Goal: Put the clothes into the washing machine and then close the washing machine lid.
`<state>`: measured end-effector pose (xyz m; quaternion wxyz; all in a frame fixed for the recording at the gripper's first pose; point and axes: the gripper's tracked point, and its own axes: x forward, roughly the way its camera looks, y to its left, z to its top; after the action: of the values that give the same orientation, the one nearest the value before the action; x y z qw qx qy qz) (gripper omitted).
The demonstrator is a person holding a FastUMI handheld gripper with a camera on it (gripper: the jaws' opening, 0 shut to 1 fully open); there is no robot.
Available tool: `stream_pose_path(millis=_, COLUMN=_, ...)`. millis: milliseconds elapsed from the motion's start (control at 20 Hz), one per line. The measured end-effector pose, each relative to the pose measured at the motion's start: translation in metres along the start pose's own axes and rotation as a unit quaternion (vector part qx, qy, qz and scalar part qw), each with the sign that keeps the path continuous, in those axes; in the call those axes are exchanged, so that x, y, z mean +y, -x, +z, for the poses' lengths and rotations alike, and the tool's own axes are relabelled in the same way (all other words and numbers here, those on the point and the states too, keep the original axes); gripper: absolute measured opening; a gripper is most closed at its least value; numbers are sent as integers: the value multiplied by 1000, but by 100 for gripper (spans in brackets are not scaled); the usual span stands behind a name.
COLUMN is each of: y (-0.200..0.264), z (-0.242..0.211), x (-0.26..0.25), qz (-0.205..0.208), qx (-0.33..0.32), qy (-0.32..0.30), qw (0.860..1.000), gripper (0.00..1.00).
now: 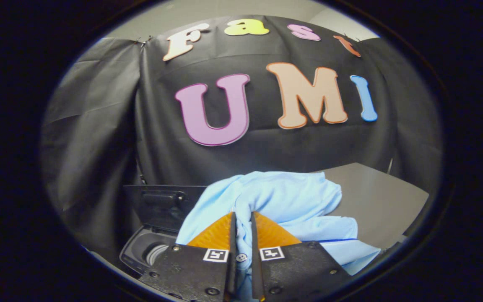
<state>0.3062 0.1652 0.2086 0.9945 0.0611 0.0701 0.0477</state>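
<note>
A light blue garment [292, 201] hangs bunched in my gripper [242, 218], whose two fingers are shut on a fold of its cloth. The rest of the garment spills over and to the right of the fingers, above the table. To the left of the fingers and lower down stands a small dark washing machine [141, 251] with its lid [162, 205] raised upright at the back. Its round drum opening [157, 251] shows just left of the left finger. The garment's left edge hangs near the lid.
A grey table top [384, 209] stretches to the right beyond the garment. Black cloth [99, 147] forms the booth's wall behind the machine and table.
</note>
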Motion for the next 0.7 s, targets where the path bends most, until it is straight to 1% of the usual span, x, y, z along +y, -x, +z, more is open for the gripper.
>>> stream_pose_path(millis=100, y=-3, z=-1, x=39, qz=37, qx=-2, qy=-4, qw=999, gripper=13)
stream_pose_path(millis=200, y=-5, z=-5, x=75, qz=66, qx=-2, qy=3, qw=998, gripper=13)
stream_pose_path(millis=350, y=-12, z=-18, x=119, qz=95, qx=4, qy=26, qw=995, gripper=13)
stream_pose_path(millis=450, y=-17, z=-33, x=145, qz=118, qx=16, qy=27, qw=992, gripper=13)
stream_pose_path(millis=600, y=-29, z=-61, x=169, qz=139, qx=43, qy=35, qw=989, gripper=14)
stream_pose_path(millis=700, y=-38, z=-86, x=179, qz=149, qx=82, qy=33, qw=985, gripper=15)
